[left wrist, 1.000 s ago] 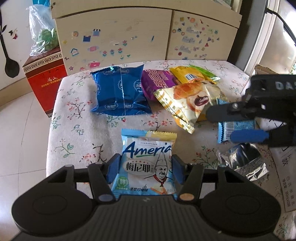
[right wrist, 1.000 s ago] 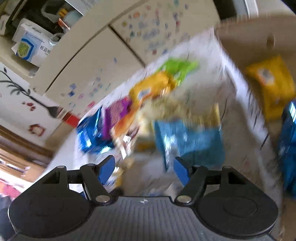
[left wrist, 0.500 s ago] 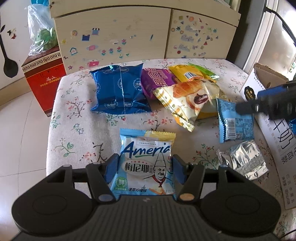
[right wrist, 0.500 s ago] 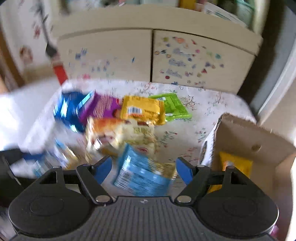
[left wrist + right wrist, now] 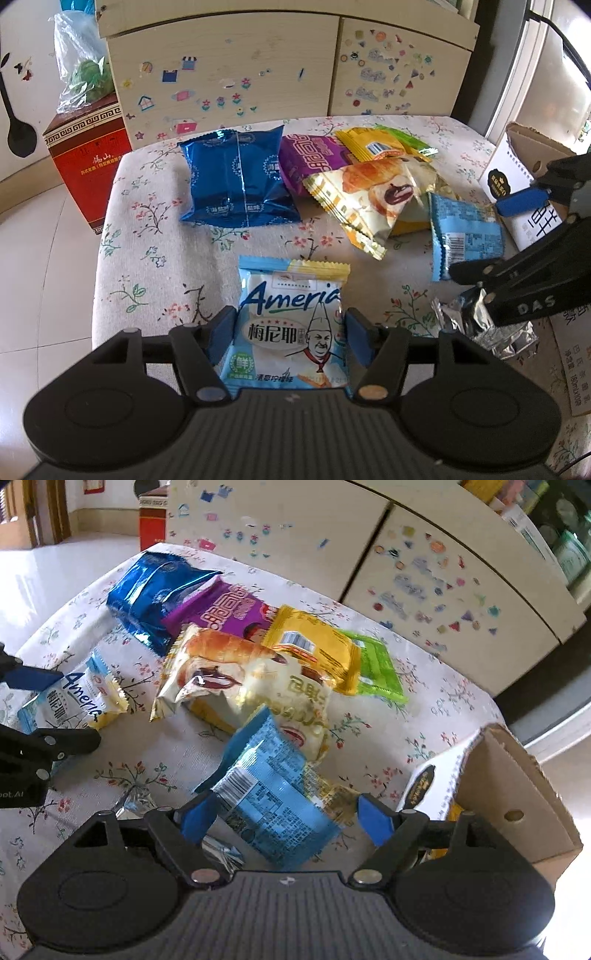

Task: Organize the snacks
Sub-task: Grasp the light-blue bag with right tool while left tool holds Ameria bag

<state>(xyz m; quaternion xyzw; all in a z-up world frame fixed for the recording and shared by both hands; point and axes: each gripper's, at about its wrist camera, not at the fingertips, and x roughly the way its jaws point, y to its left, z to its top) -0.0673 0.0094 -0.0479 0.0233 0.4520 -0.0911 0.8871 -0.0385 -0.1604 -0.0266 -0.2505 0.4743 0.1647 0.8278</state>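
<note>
A white and blue Ameria packet (image 5: 291, 325) lies flat on the flowered tablecloth (image 5: 155, 229). My left gripper (image 5: 290, 332) straddles it, jaws opening, pads beside its long edges. From the right wrist view that packet (image 5: 70, 701) and the left gripper (image 5: 55, 710) sit at the far left. My right gripper (image 5: 286, 821) hovers over a light blue packet (image 5: 269, 797), jaws opening wide, the right pad clear of it. In the left wrist view the right gripper (image 5: 495, 236) reaches in over that light blue packet (image 5: 465, 236).
Behind lie dark blue (image 5: 236, 181), purple (image 5: 310, 162), yellow (image 5: 369, 144), green (image 5: 376, 668) and croissant (image 5: 369, 195) packets. A silver foil packet (image 5: 484, 325) sits near the right gripper. An open cardboard box (image 5: 517, 794) stands at the table's right edge, cupboards behind.
The right gripper rolled upright, swung off to the right and came back over the light blue packet, jaws wider. The left gripper stayed put, its pads slightly further apart.
</note>
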